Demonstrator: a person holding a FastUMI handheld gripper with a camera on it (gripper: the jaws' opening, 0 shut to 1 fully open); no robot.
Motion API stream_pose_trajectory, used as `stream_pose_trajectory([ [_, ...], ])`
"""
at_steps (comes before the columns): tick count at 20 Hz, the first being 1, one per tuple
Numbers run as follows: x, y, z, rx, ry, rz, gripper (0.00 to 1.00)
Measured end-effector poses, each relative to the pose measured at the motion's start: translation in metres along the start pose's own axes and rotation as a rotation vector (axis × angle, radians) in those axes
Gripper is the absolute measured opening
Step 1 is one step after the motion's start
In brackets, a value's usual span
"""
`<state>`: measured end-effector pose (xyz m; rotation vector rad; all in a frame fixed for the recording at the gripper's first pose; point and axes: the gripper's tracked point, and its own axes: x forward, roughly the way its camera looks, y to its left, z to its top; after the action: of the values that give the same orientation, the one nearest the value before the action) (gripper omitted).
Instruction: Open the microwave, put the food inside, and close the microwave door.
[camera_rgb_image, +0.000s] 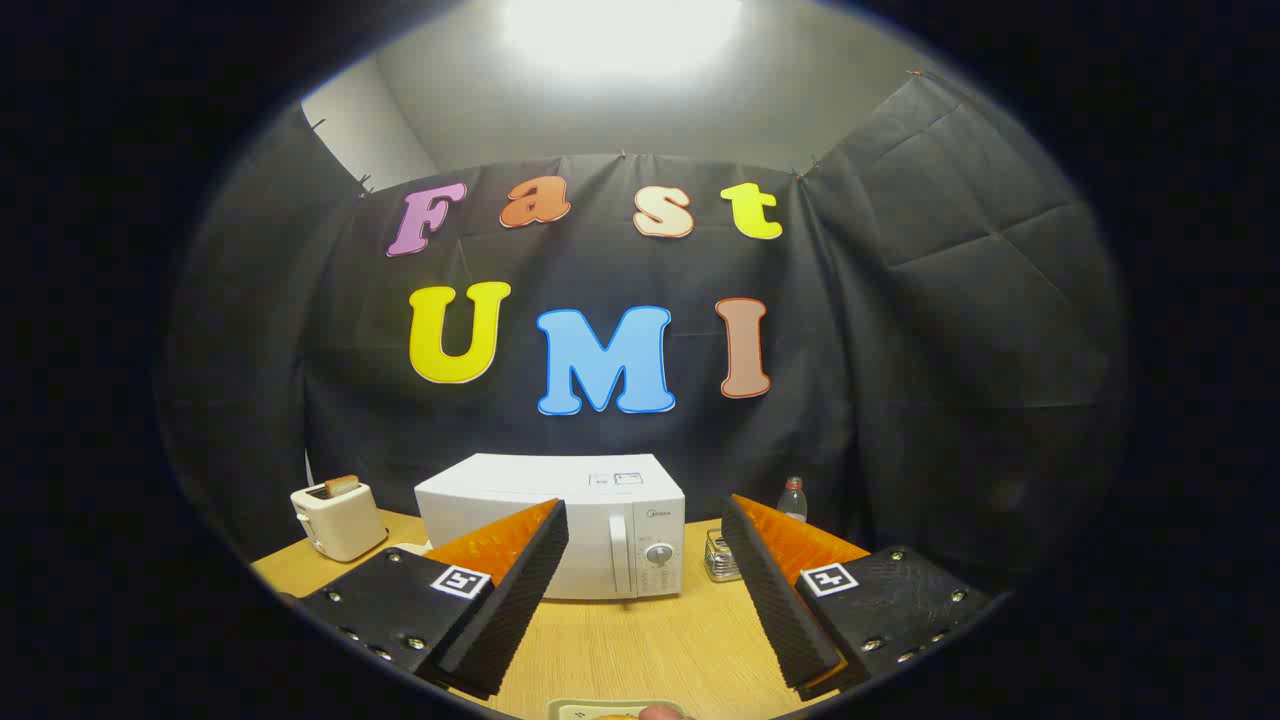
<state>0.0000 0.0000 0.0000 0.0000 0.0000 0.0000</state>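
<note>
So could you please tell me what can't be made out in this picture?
- Plate with food: cut off below the open fingers, so the food's kind is unclear.
- Microwave: the near finger covers part of its shut door; inside hidden.
- Bottle: partly behind the other finger.
- Small glass thing beside the microwave: too small to identify.

We see the gripper (645, 560) held above a wooden table (620, 650), its two fingers (520, 590) spread wide apart and holding nothing. Beyond them, at centre, stands a white microwave (560, 530) with its door closed. A toaster (335, 520) sits at lower left, a small glass jar (720, 558) and a bottle (792, 498) right of the microwave. A plate (600, 710) with food (660, 713) peeks in at the bottom centre.
</note>
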Motion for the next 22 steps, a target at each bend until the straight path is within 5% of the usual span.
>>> stream_pose_trajectory([
  [14,0.007,-0.003,-0.002,0.013,-0.005,0.000,0.97],
  [22,0.065,0.002,-0.019,0.006,0.026,0.053,0.97],
])
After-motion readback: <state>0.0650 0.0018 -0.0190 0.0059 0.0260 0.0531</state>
